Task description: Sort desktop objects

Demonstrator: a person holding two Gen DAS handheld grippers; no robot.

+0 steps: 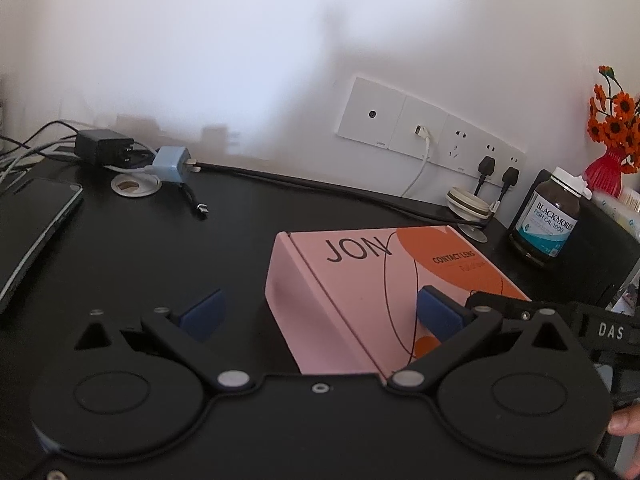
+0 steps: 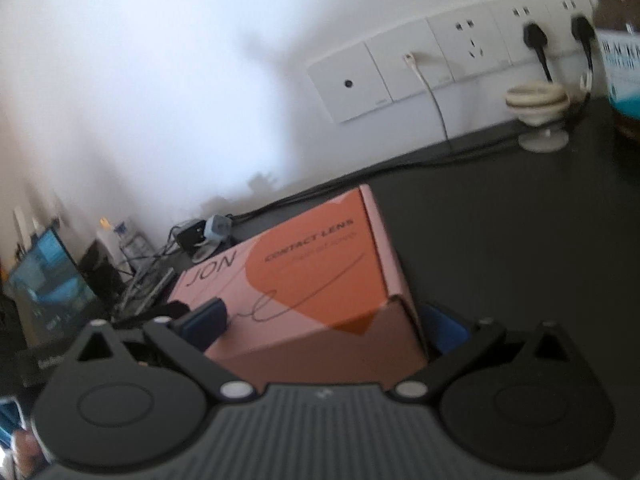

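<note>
Landmark: we take the pink and orange contact lens box as our reference; it lies flat on the black desk, its lid printed "JON" and "CONTACT LENS".

Left gripper: our left gripper has its jaws spread wide around the box's near left corner. One blue pad hangs over bare desk left of the box, clear of its side wall; the other blue pad sits over the lid. We see no squeeze on the box.

Right gripper: our right gripper also stands wide apart, straddling the box's near right corner. Its left blue pad is over the lid and its right blue pad is just beside the box's right wall; whether either touches, we cannot tell. This view is blurred.

Fish oil bottle: a brown bottle with a white cap stands upright to the right of the box, near its far corner.

Cable holder: a cream spool on a small foot stands just behind the box's far right corner.

Chargers: a black adapter and a pale blue charger lie well behind the box to the left, among cables.

Wall sockets: a white outlet strip is on the wall behind the box, with two black plugs and a white cable in it.

Flowers: orange flowers in a red vase stand far right of the box, past the bottle.

Laptop: a dark closed laptop lies well left of the box.
</note>
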